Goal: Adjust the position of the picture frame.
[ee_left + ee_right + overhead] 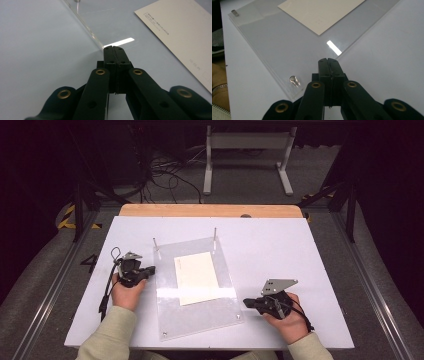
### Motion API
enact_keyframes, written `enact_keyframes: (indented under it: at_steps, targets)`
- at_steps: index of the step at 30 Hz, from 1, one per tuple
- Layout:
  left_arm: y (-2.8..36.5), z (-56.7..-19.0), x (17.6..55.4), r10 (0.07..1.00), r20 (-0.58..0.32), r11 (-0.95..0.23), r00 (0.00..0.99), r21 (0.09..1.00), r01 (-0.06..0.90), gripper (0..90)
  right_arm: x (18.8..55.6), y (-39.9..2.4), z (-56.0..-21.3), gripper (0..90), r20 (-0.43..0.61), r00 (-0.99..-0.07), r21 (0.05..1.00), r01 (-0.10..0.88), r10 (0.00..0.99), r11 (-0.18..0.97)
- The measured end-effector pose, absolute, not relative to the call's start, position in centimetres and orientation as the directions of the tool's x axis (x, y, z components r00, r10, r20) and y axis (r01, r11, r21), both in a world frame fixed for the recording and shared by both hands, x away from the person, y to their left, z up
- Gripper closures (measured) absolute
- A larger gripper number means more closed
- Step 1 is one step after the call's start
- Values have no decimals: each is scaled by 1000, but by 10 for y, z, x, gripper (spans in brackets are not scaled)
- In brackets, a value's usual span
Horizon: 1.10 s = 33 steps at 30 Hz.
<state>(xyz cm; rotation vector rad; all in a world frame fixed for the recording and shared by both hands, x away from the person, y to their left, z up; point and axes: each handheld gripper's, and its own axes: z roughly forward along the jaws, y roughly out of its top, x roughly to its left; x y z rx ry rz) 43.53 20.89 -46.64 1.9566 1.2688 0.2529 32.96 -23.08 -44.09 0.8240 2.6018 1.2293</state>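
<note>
Plainly, we see a clear acrylic plate [197, 295] lying flat at the centre of the white table [310, 270] in the high view, with a cream card [197, 277] on it. Small print runs along the card's edge [157, 23] at the upper right of the left gripper view, too small for us to read. Our left gripper [150, 269], jaws together, sits at the plate's left edge; our right gripper [246, 302], jaws together too, sits at its lower right edge. Neither holds anything.

High view looks down; both gripper views closely share the clear plate [197, 285].
</note>
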Motion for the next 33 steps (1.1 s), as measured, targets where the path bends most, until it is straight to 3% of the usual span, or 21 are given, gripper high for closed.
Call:
enact_keyframes:
  at_steps: [17,22,25,33]
  targets:
    - [142,-466,459,796,-114,-332,595,738,587,900,317,-257,-436,895,105,-795,774,442,597,453]
    - [144,-465,453,756,-151,-349,636,730,588,896,319,-257,-435,895,104,-797,780,436,595,449]
    - [153,-459,445,732,-157,-362,663,735,574,755,320,-258,-434,894,100,-800,785,429,592,447]
    - [163,-430,405,661,-78,-426,746,779,459,659,324,-262,-429,855,96,-803,811,406,588,422]
